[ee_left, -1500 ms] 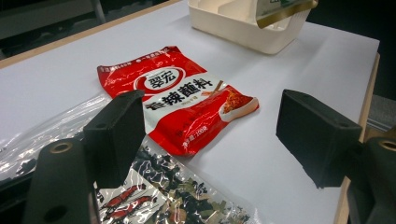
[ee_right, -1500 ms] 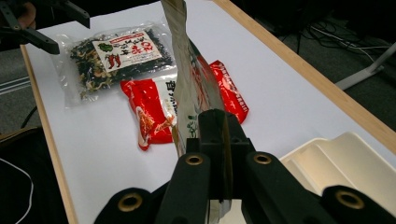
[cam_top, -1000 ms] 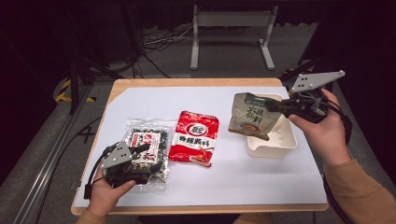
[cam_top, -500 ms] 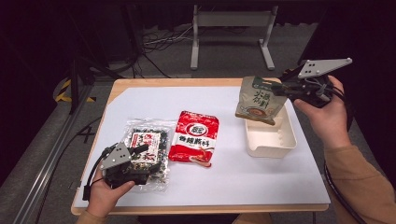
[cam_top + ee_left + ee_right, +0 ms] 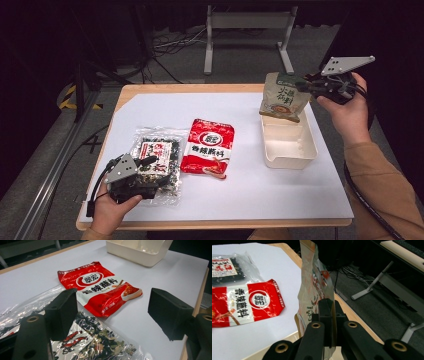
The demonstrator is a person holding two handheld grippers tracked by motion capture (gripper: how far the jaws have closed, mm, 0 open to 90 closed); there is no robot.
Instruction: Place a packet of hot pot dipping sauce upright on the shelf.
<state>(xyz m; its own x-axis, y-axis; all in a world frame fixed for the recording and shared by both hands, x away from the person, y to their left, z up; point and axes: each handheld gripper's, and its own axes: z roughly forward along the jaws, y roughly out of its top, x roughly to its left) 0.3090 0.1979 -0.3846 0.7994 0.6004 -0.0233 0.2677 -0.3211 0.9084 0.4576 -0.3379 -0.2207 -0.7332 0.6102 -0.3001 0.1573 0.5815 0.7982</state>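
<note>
Your right gripper (image 5: 306, 83) has carried the pouch (image 5: 282, 97) up and rightward since a second ago; it now hangs at the upper right of the high view, over the far end of the tray (image 5: 289, 150), which hasn't moved. The jaws pinch the pouch's flat edge tight. It's a crinkled beige bag with a green top, hanging slightly tilted. Your left gripper (image 5: 150, 172) stays put at lower left, jaws spread wide over the clear bag (image 5: 159, 150), glossy film with dark bits inside. The red packet (image 5: 210, 147) lies flat and shiny at centre. The tray is smooth, cream, rectangular plastic.
</note>
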